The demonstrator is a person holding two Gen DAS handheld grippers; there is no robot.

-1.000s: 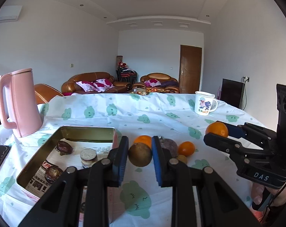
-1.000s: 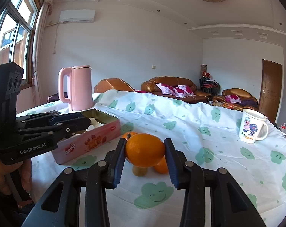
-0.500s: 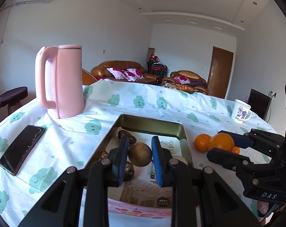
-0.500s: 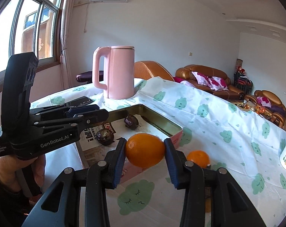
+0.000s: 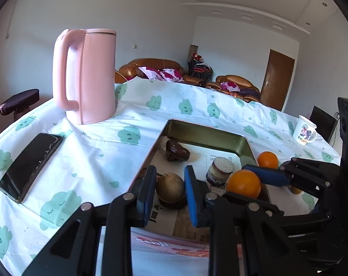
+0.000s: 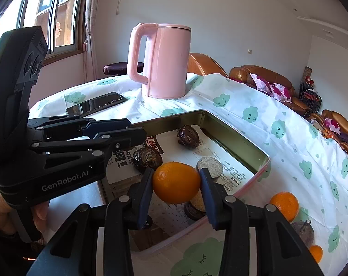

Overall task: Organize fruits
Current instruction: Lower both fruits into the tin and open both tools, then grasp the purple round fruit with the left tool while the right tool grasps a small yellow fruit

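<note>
Left claw (image 5: 170,189) clenched on a brown round fruit (image 5: 170,187), hanging over the tin box's near end; the box (image 5: 210,135) stretches away toward 12 o'clock, long axis near-to-far. Right claw (image 6: 176,182) grips an orange (image 6: 176,182) over the same near end. Both fruits are round, no pointing direction. Loose tangerine (image 6: 285,204) sits on the counter at 3 o'clock.

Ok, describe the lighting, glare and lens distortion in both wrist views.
Left wrist view: strong fisheye bending, dark corner vignette, sunlight glare on the black glossy phone. Right wrist view: overexposed bright window, hard shadows under the tall pink plastic kettle, same curved edges.
</note>
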